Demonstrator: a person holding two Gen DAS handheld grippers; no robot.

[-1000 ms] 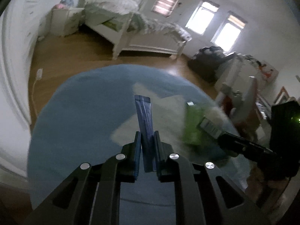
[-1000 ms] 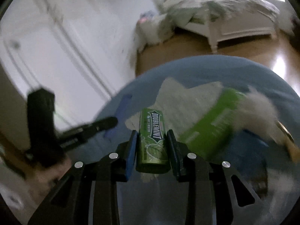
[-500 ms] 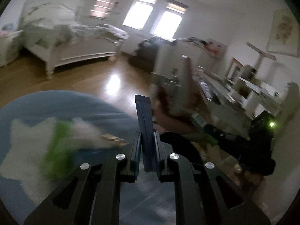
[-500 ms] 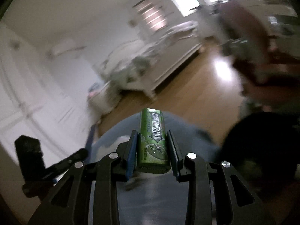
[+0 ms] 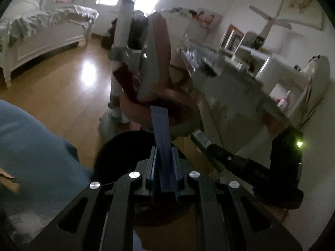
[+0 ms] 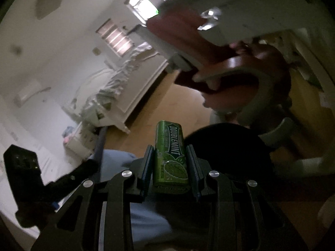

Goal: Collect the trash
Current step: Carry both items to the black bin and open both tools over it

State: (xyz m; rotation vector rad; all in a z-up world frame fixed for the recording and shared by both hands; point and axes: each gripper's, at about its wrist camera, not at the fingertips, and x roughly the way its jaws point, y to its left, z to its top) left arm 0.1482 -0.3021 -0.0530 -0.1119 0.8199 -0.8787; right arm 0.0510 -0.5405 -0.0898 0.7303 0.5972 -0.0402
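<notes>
- Left gripper (image 5: 164, 161): jaws clenched on a flat blue strip (image 5: 160, 129), frame centre.
- Right gripper (image 6: 170, 167): jaws clamp a green Doublemint pack (image 6: 170, 156), lower centre, over a black bin (image 6: 234, 146).

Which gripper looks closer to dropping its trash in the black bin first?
Probably the left. The left gripper holds its blue wrapper over the black bin opening, directly below. The right gripper, holding the green gum pack, sees the bin off to its right.
</notes>
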